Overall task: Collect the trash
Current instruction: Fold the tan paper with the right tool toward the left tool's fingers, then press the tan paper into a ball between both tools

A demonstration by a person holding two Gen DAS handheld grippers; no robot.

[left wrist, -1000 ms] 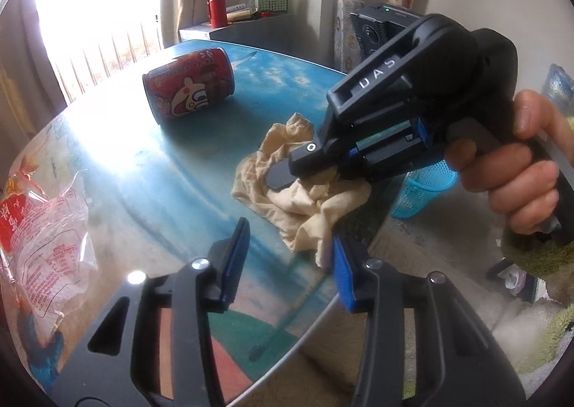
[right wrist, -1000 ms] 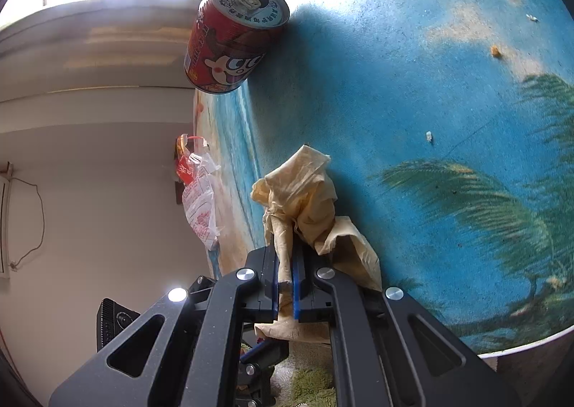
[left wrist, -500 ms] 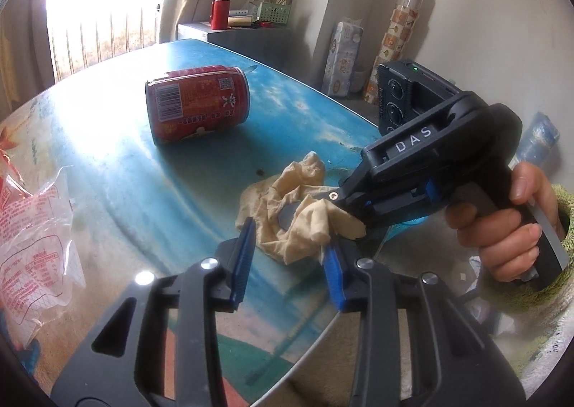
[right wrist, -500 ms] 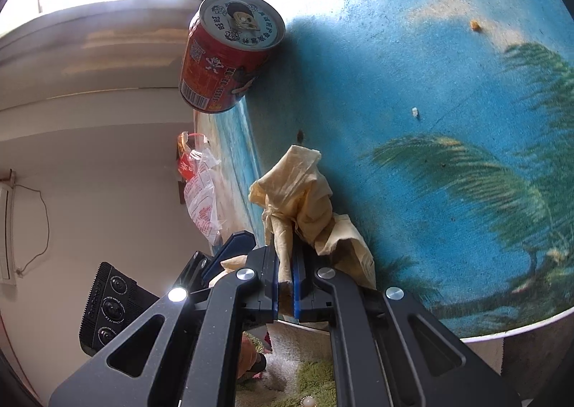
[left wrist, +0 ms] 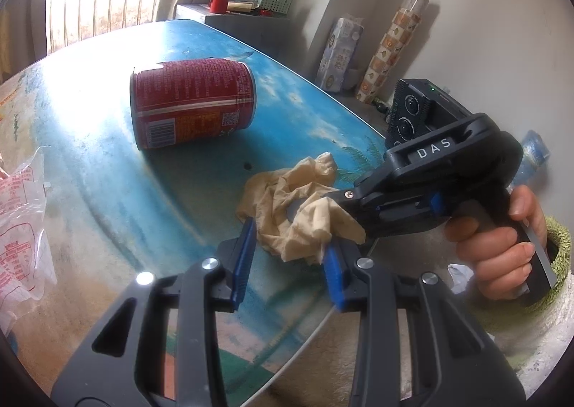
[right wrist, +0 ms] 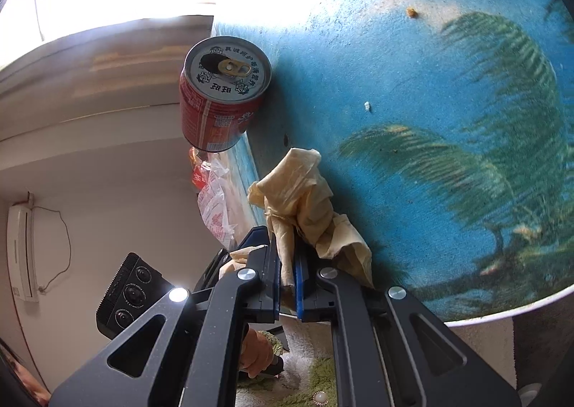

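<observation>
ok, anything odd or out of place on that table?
The red can lies tipped on its side on the blue table. Crumbs are scattered over the tabletop. The right gripper is shut on a crumpled tissue.

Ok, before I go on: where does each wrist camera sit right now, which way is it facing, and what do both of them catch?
Left wrist: on the left gripper, angled down across the blue table; its open jaws flank the crumpled tissue; the right gripper and its hand show.
Right wrist: on the right gripper, rolled sideways at the table edge, shut on the tissue; the left gripper peeks in beside it.
Shared: tissue, red can lying on its side, plastic wrapper, table.
</observation>
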